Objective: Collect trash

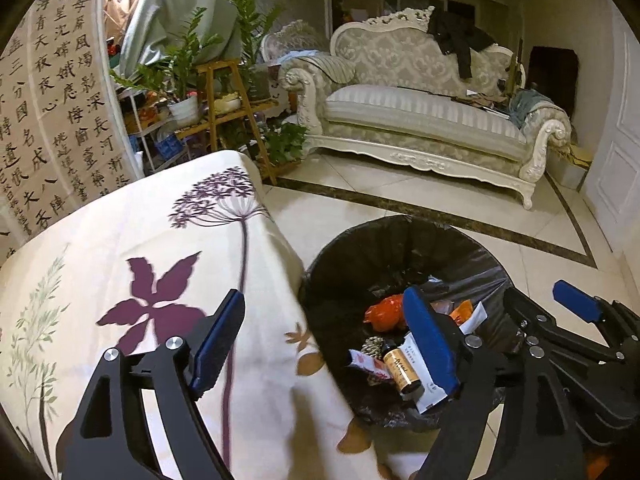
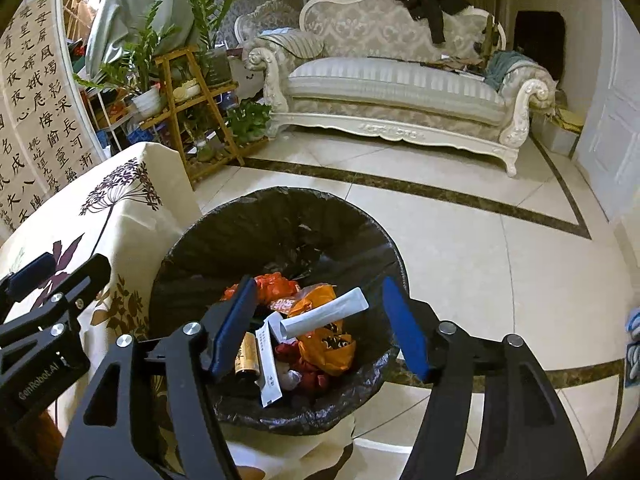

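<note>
A bin with a black liner (image 1: 400, 240) (image 2: 280, 216) stands on the floor beside the table. It holds orange wrappers (image 2: 324, 344), a white tube (image 2: 324, 314), a brown bottle (image 1: 402, 370) (image 2: 246, 354) and a white packet (image 2: 266, 364). My left gripper (image 1: 324, 344) is open and empty over the table's edge and the bin's left side. My right gripper (image 2: 320, 332) is open and empty above the bin; it also shows in the left wrist view (image 1: 576, 304). The left gripper shows at the left of the right wrist view (image 2: 40, 276).
The table (image 1: 120, 248) (image 2: 120, 208) wears a cream floral cloth. A wooden plant stand (image 1: 224, 112) (image 2: 192, 108) stands behind it. A white sofa (image 1: 420, 116) (image 2: 392, 88) is across the tiled floor (image 2: 500, 260). A calligraphy scroll (image 1: 52, 112) hangs at the left.
</note>
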`<state>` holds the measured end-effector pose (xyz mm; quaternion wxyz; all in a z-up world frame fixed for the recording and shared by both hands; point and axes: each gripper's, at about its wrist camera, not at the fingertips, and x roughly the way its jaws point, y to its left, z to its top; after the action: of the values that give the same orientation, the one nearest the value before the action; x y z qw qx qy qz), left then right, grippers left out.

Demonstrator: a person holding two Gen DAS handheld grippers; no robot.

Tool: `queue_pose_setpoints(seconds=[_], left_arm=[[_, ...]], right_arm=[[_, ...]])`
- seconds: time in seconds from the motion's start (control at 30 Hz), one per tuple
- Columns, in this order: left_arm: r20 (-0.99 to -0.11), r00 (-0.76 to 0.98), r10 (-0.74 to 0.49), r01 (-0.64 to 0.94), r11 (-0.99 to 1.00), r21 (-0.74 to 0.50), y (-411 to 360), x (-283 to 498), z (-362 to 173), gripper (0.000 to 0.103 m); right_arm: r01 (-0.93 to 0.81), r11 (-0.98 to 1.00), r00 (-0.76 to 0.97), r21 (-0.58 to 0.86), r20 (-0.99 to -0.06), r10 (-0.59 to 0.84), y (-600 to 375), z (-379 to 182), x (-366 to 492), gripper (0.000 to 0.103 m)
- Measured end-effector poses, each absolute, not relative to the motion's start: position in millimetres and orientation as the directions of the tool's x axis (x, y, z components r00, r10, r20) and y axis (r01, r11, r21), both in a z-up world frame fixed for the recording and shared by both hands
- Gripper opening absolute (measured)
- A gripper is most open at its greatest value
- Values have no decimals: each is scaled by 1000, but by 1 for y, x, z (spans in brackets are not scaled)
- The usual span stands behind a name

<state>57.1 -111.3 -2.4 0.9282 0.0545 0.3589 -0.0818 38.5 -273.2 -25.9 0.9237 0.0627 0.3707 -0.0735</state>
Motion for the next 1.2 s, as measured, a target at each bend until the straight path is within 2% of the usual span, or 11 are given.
queue_pose_setpoints(seconds=[0.17, 0.33, 1.2], left_arm=[[-657, 747, -100, 172, 984, 46, -103, 44, 4, 82], [-641, 764, -79, 155, 986, 63, -97, 30, 7, 83], [-588, 804, -86, 112, 994, 8, -61, -8, 32, 84]], right_arm=[[183, 982, 728, 46, -678, -104, -266, -18, 27, 65], [182, 983, 744, 30, -658, -118, -258, -10, 18, 73], [160, 987, 794, 19, -597, -118, -232, 21, -23, 75]])
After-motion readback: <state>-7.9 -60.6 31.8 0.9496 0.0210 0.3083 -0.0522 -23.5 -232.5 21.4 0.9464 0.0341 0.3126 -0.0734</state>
